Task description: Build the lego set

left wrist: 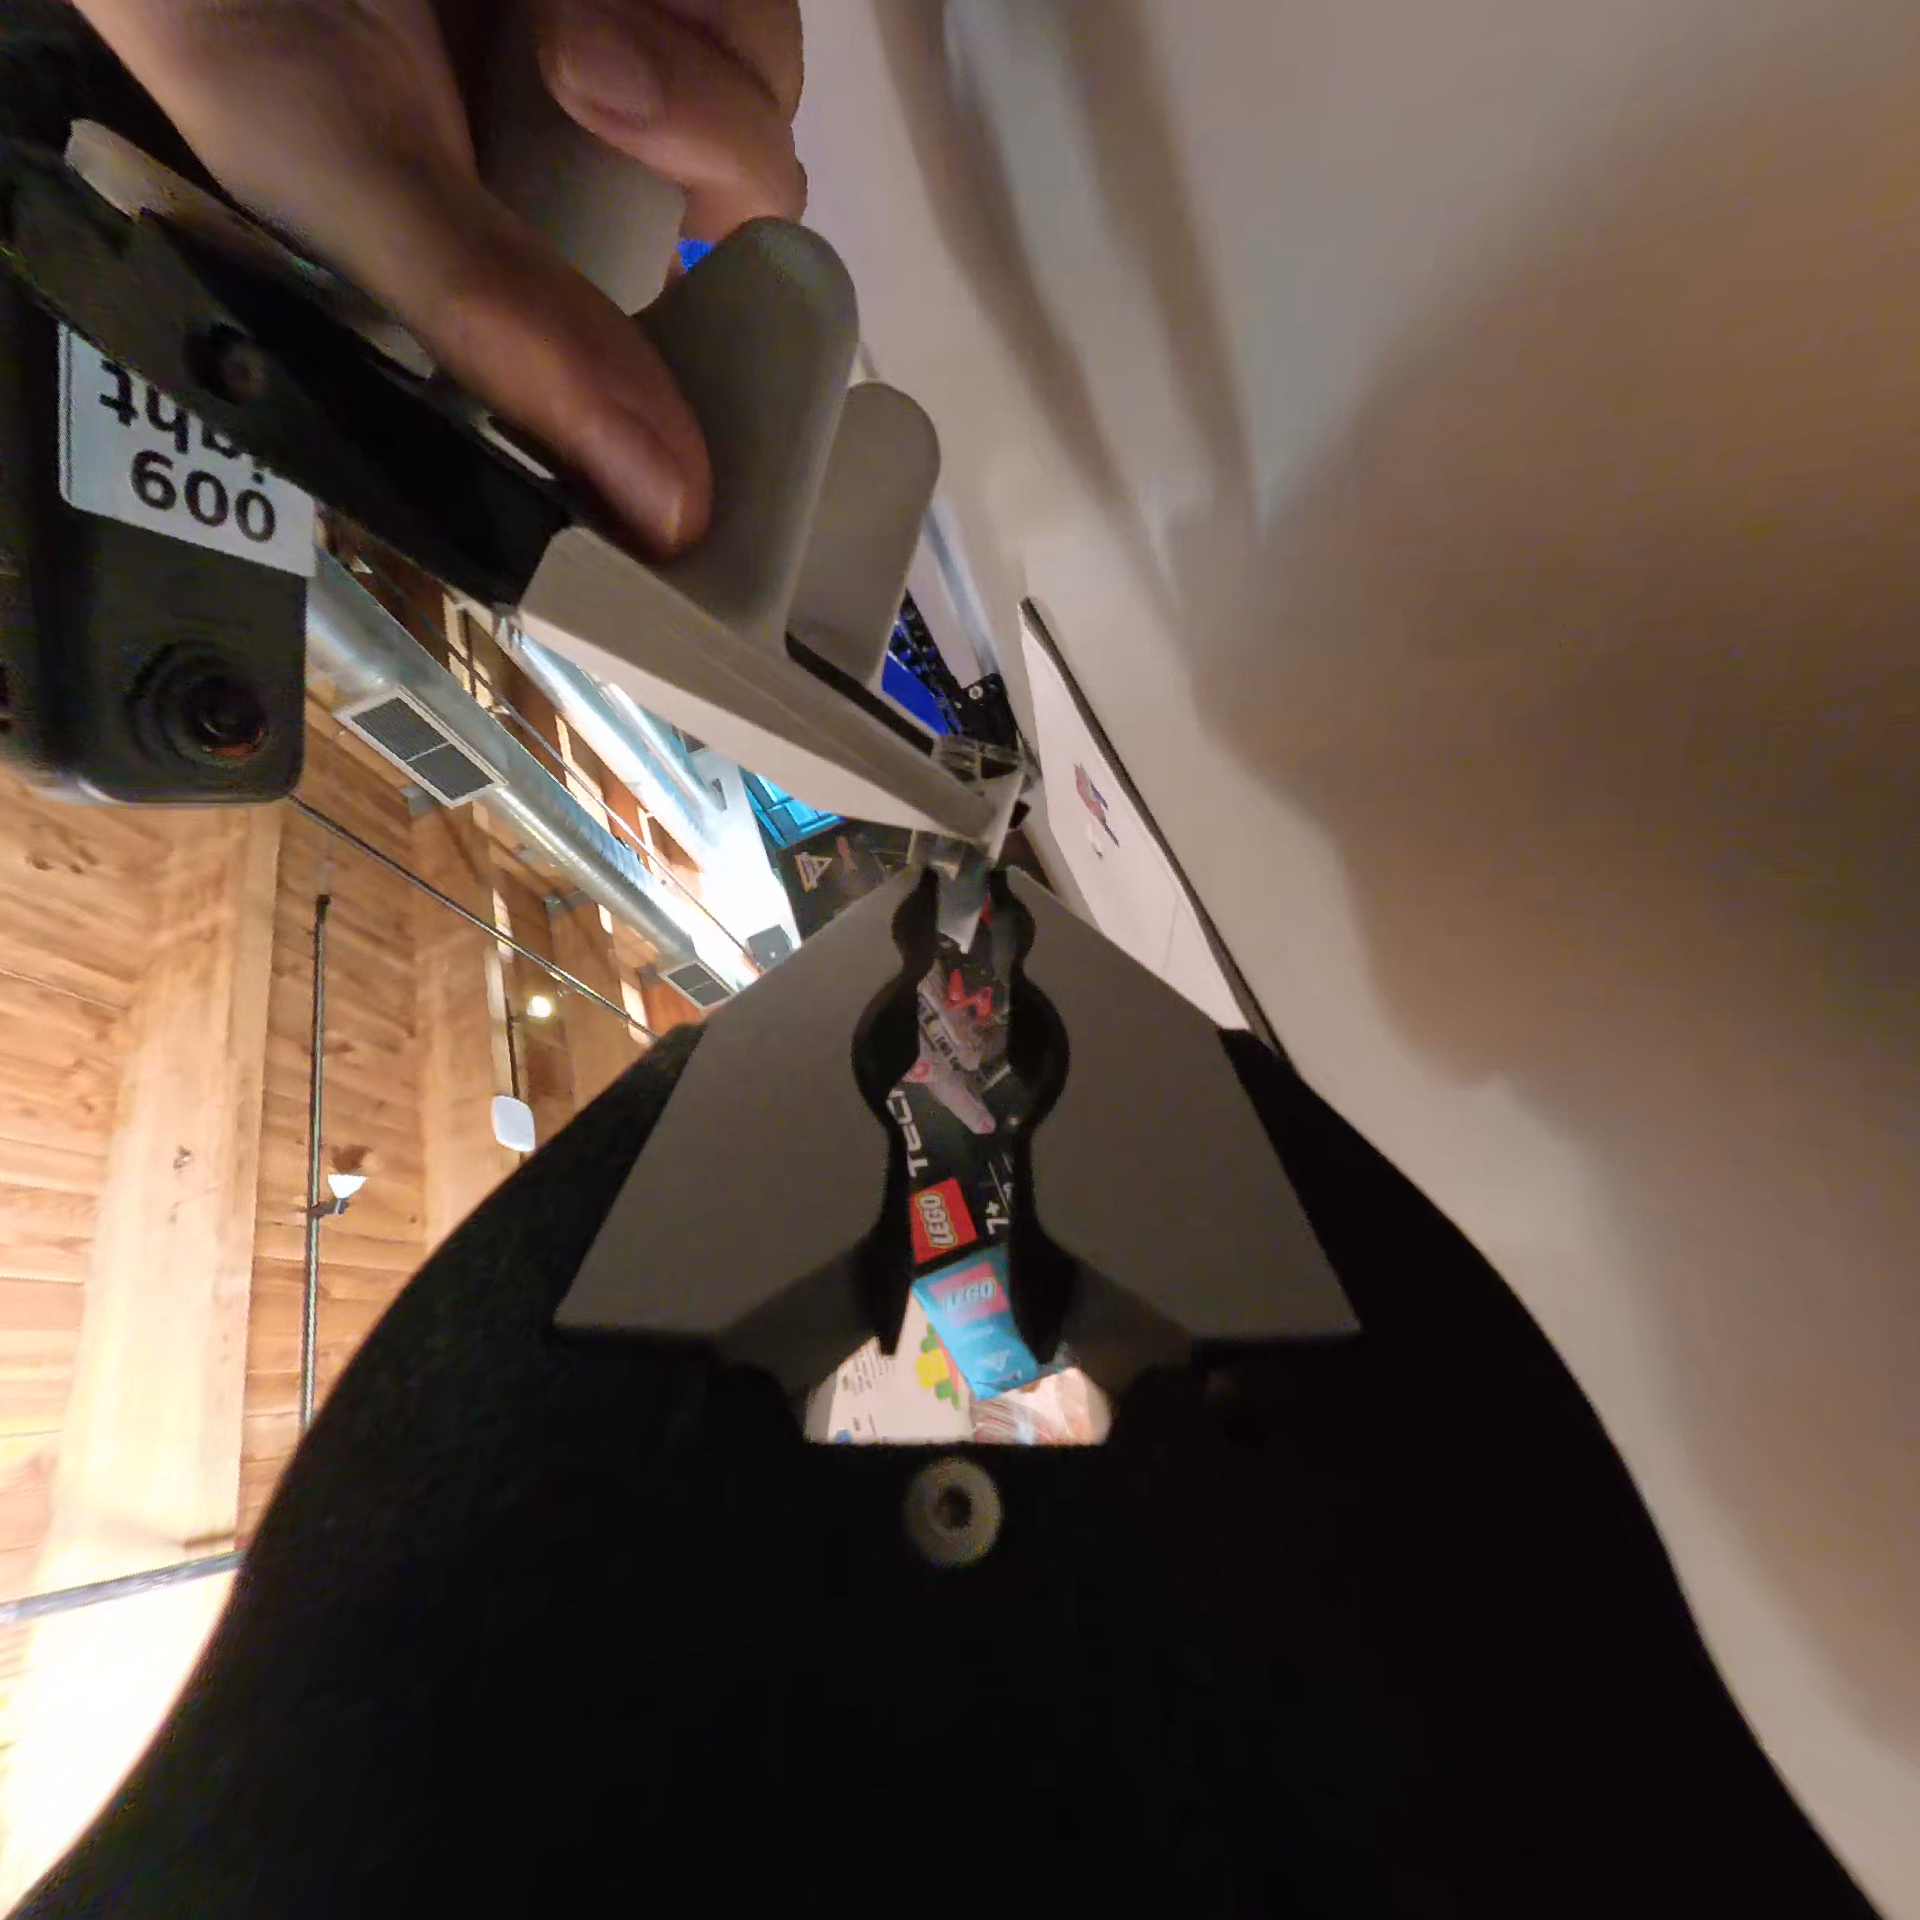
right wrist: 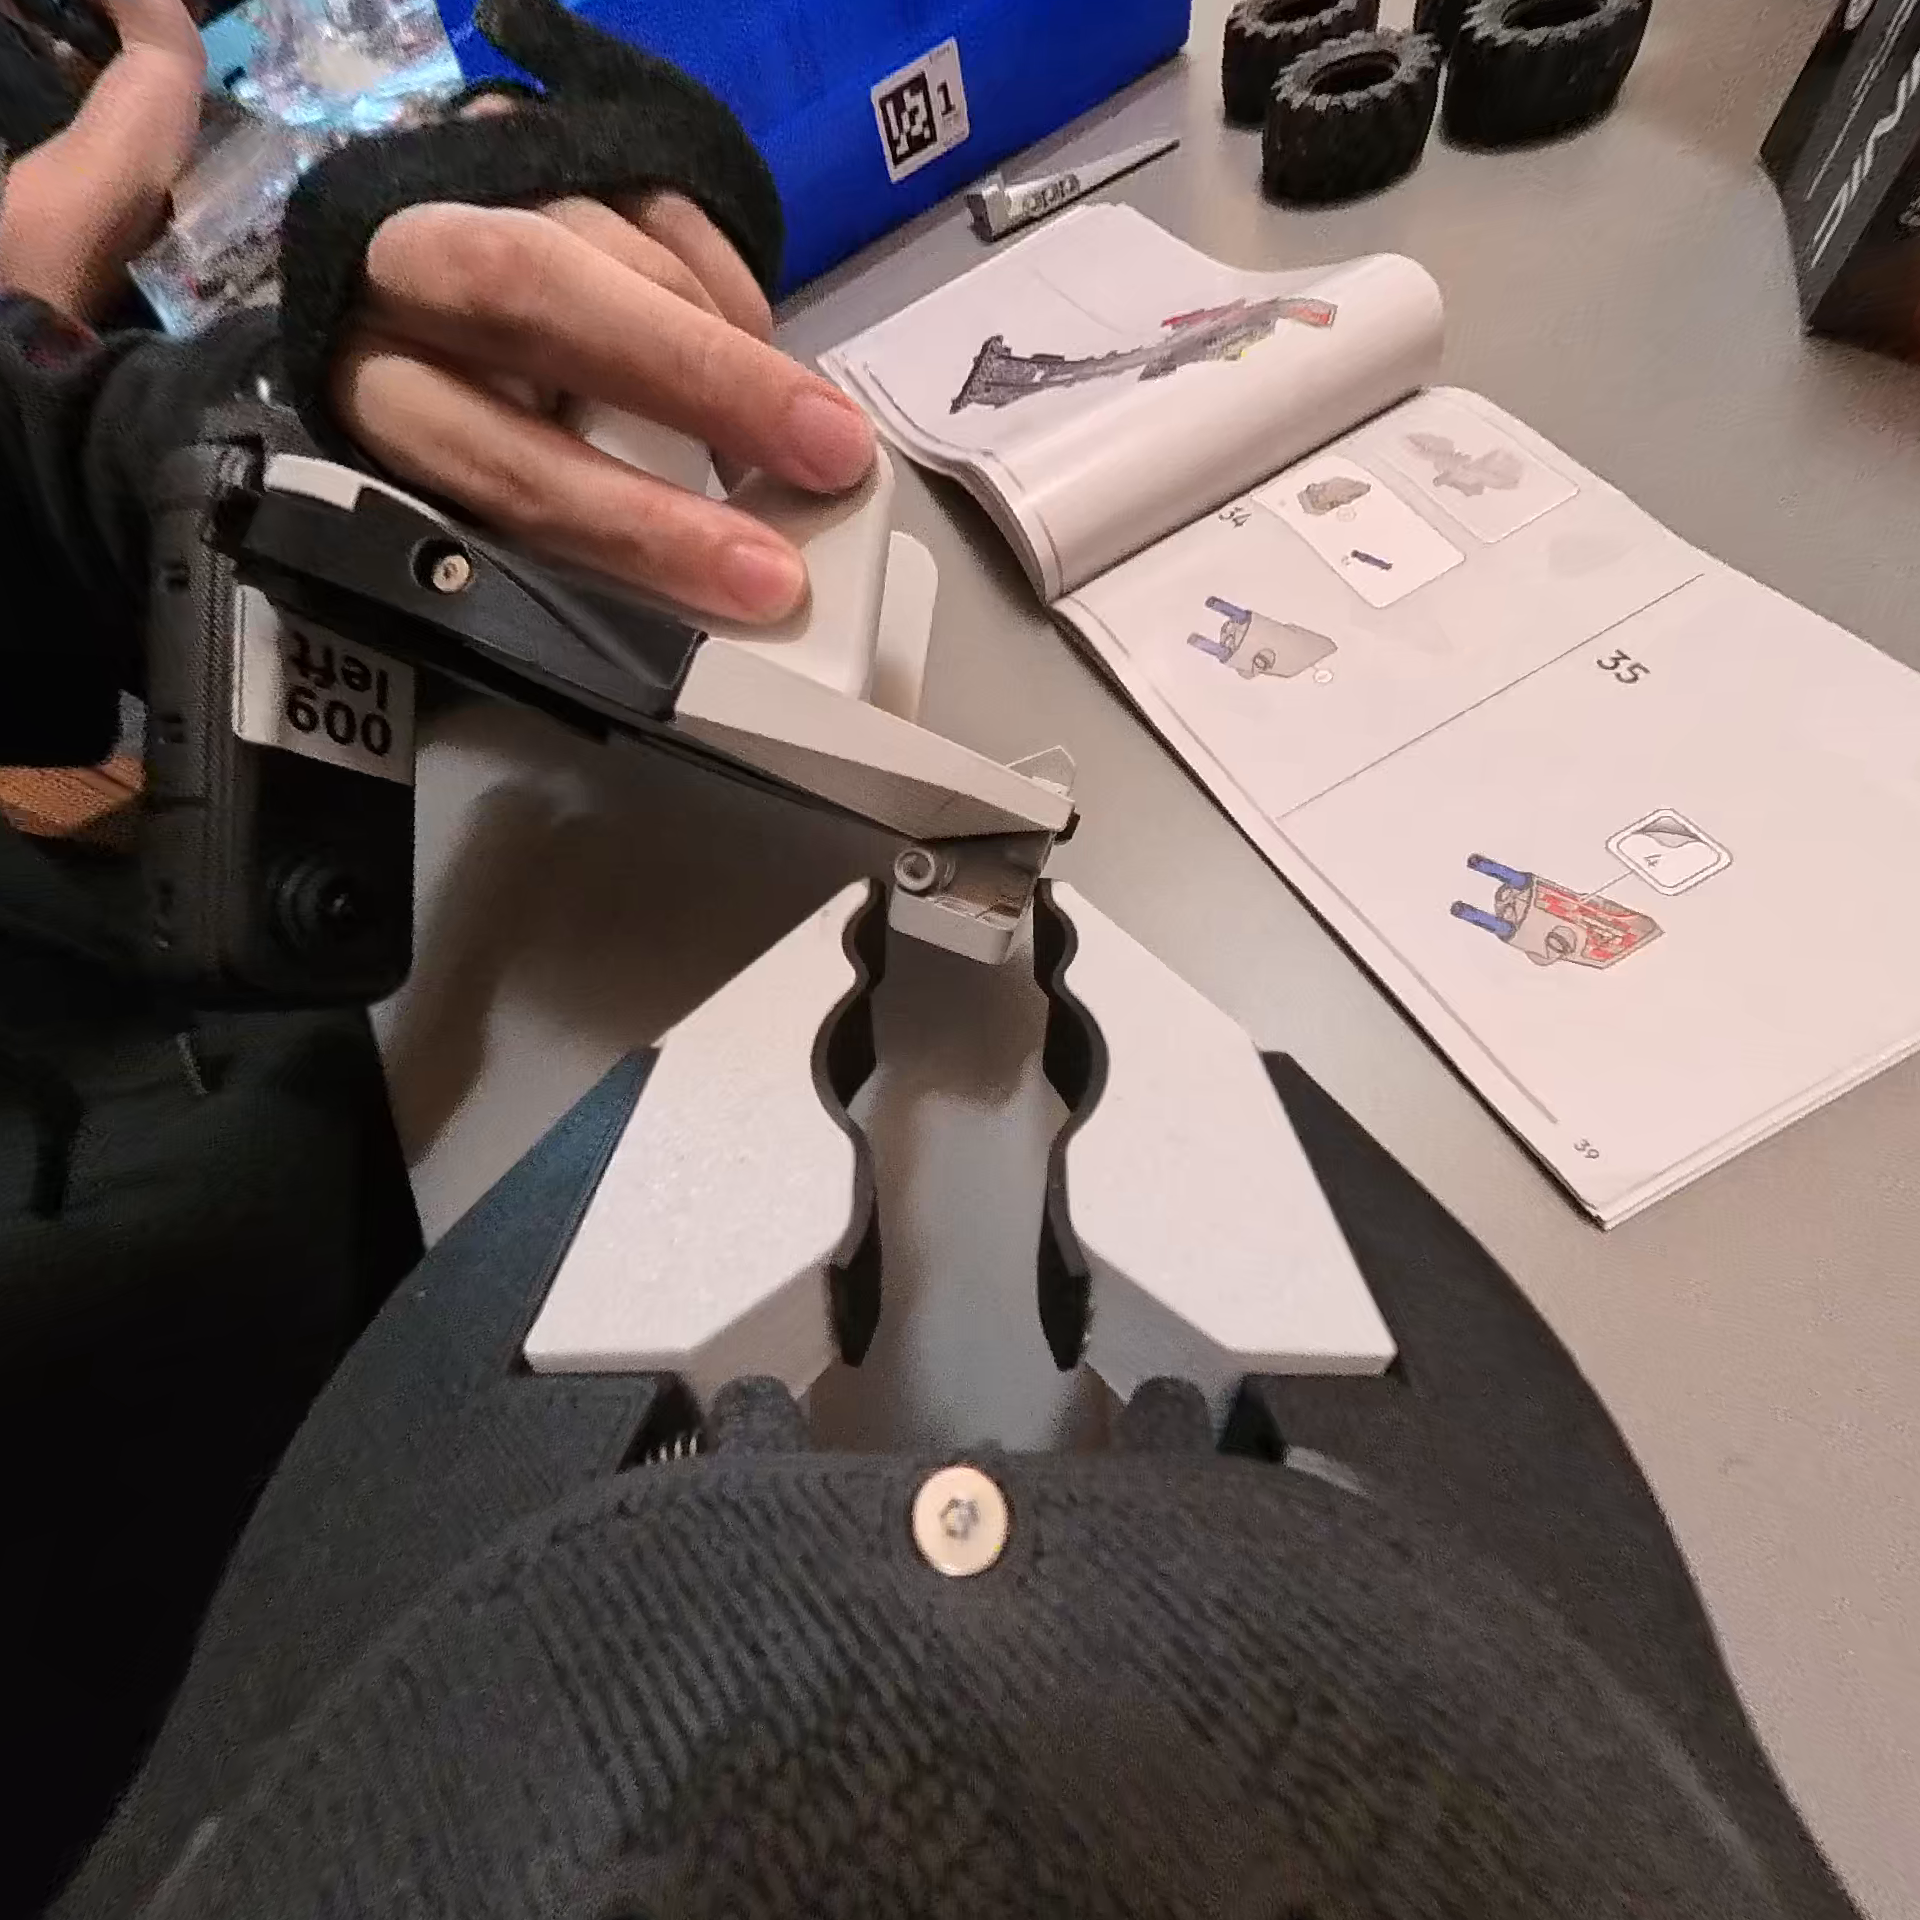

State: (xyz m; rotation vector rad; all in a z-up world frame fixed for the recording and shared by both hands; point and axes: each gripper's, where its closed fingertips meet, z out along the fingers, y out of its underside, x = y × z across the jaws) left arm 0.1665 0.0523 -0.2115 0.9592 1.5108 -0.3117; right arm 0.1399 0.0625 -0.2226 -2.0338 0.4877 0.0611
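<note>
Currently the right claw [right wrist: 956, 914] has its jaws apart, bracketing a small grey piece [right wrist: 951, 920]; contact with either jaw cannot be confirmed. The left claw [right wrist: 1023, 831] enters from the left, tips meeting the top of the same piece; its jaws appear together on it, with a clear sliver, probably a sticker, at the tips. In the left wrist view the left claw [left wrist: 961, 904] shows only a narrow slot, and the right claw [left wrist: 987, 821] crosses just ahead of it. The piece hangs above the bench [right wrist: 1558, 260], not resting on it.

Beside the claws lies the open booklet [right wrist: 1558, 779], its near page showing a decal applied to a similar grey part. Farther off are black tyres [right wrist: 1351, 125], a blue bin [right wrist: 831, 104] and a dark box [right wrist: 1849, 156].

Judged step: decal placement or hand-over. Recommended procedure:
1. Close the right claw squarely on the flat sides of the piece.
2. Keep the piece level; avoid twisting.
3. Align the sticker edges before pressing down.
4. Release only once the grip is firm.
</note>
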